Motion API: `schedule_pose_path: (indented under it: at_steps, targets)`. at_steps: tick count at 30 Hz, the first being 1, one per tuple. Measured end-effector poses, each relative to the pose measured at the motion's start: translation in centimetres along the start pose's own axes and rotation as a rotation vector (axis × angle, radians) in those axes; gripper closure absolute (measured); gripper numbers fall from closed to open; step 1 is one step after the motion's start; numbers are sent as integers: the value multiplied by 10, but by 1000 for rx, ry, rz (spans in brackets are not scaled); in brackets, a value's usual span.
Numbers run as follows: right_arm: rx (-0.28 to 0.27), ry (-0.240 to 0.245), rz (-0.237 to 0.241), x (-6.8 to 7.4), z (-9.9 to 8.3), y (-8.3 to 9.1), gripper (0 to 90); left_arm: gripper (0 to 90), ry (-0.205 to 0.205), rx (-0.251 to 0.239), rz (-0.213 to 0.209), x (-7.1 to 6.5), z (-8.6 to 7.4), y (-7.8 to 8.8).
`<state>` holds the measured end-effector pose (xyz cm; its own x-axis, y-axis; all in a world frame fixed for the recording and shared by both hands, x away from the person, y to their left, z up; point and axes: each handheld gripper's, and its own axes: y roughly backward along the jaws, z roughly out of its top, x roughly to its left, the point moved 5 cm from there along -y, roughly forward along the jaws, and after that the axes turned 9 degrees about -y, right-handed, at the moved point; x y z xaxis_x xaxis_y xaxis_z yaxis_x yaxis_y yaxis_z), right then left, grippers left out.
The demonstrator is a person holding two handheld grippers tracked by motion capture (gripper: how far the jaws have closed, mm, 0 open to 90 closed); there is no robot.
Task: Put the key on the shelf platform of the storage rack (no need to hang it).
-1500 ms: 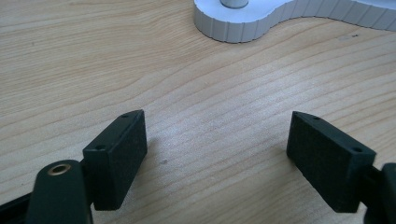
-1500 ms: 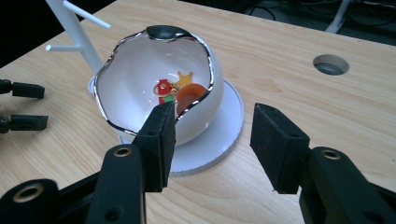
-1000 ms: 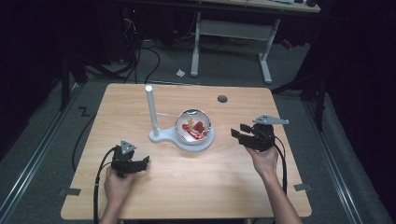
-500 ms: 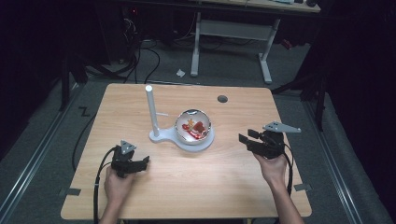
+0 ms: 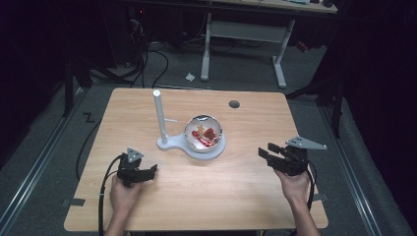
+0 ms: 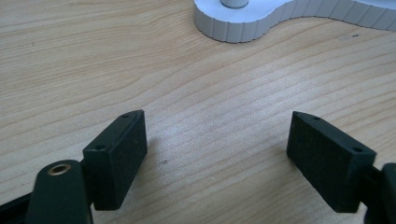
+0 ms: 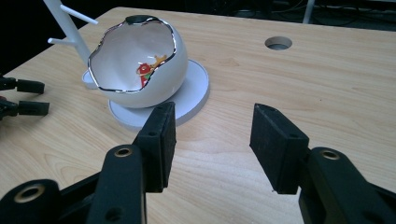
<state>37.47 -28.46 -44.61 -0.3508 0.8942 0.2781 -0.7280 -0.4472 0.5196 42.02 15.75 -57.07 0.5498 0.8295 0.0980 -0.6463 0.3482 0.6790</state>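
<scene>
I see left tongs (image 5: 147,173) open, empty, low over counter (image 5: 246,196) | right tongs (image 5: 265,151) part-open, empty | eggshell-shaped ornament (image 5: 203,132) on white stand (image 5: 164,143) mid-counter, between both, untouched.

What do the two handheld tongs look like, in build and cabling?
Both the left tongs and the right tongs are black, each with two flat rectangular pads and brass-ringed screw holes. Each carries a grey three-cornered plate on top and trails a black cable. No sleeves show on the forearms.
</scene>
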Motion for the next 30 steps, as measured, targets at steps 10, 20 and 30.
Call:
schedule_pose_path:
  at_steps: [10,20,30]
  targets:
    - [7,-1,7,2,-13,3,509,206,0,0,0,0,0,0]
    - [23,-6,2,2,-23,-2,512,206,0,0,0,0,0,0]
    - [31,-12,10,5,-33,-11,514,206,-1,0,0,0,0,0]
